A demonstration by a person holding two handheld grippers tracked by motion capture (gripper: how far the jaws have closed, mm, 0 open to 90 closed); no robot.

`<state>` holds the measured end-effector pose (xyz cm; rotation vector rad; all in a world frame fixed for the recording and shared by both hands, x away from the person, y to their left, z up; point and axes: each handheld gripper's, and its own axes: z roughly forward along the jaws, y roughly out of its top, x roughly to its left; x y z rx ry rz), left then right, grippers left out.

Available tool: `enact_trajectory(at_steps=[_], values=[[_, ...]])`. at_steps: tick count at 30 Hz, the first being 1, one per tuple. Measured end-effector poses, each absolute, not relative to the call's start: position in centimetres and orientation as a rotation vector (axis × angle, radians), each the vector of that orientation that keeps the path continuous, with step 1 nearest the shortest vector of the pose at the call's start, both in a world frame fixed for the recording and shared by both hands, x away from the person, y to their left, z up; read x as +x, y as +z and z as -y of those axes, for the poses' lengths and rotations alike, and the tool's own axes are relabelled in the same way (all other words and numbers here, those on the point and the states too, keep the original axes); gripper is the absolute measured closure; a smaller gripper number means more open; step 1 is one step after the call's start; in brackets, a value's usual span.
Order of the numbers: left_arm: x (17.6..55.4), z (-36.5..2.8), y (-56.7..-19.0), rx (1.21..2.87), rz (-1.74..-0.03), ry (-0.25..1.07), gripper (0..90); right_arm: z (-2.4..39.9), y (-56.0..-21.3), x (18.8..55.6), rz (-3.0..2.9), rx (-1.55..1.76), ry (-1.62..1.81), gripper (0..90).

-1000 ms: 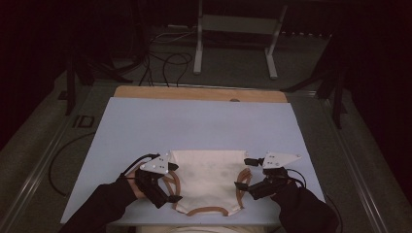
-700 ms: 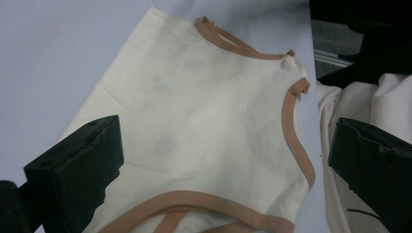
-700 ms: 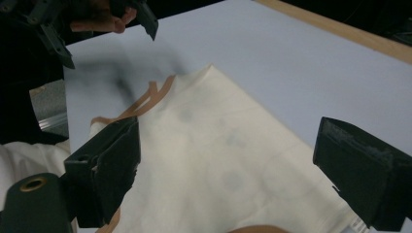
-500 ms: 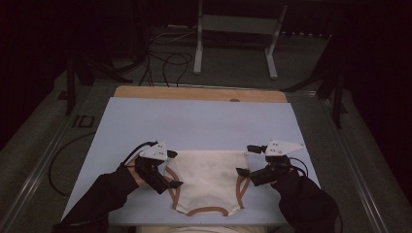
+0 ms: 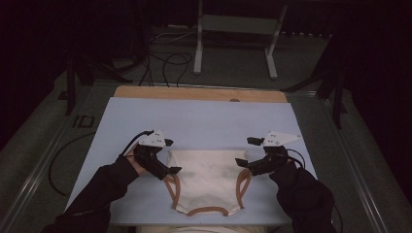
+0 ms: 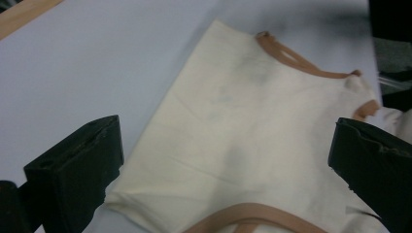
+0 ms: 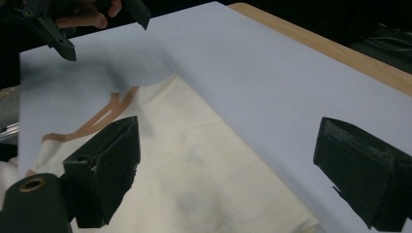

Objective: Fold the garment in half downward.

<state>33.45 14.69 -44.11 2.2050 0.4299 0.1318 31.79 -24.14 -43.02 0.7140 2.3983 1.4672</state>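
Note:
A cream sleeveless garment (image 5: 206,179) with brown trim lies flat on the light blue table cover (image 5: 204,121), near the front edge. My left gripper (image 5: 171,156) hovers open at the garment's upper left corner, nothing between its jaws. In the left gripper view the cream cloth (image 6: 243,141) lies under the spread jaws of the left gripper (image 6: 228,165). My right gripper (image 5: 245,151) is open at the upper right corner. In the right gripper view the garment (image 7: 194,165) lies below the wide-apart jaws of the right gripper (image 7: 233,170), with the left gripper (image 7: 73,29) farther off.
A bare wooden strip (image 5: 199,93) edges the table's far side. Beyond it a metal stand (image 5: 233,43) and loose cables (image 5: 165,58) sit on the floor. The blue cover stretches bare behind the garment.
Both grippers have shifted a little outward from the garment's upper corners and turned. The garment lies in the same place.

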Motion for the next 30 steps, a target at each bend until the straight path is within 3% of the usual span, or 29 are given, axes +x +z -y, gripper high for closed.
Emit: enact_trajectory(at_steps=[12,30], values=[[35.8,-15.2,-45.5,2.203,-0.52,0.191,0.1,24.8,-44.0,33.5,-2.401,0.791,1.44,9.4],[37.7,-15.5,-48.3,2.257,-0.637,0.125,0.1,25.6,-46.1,35.9,-2.435,0.847,1.378,9.4]])
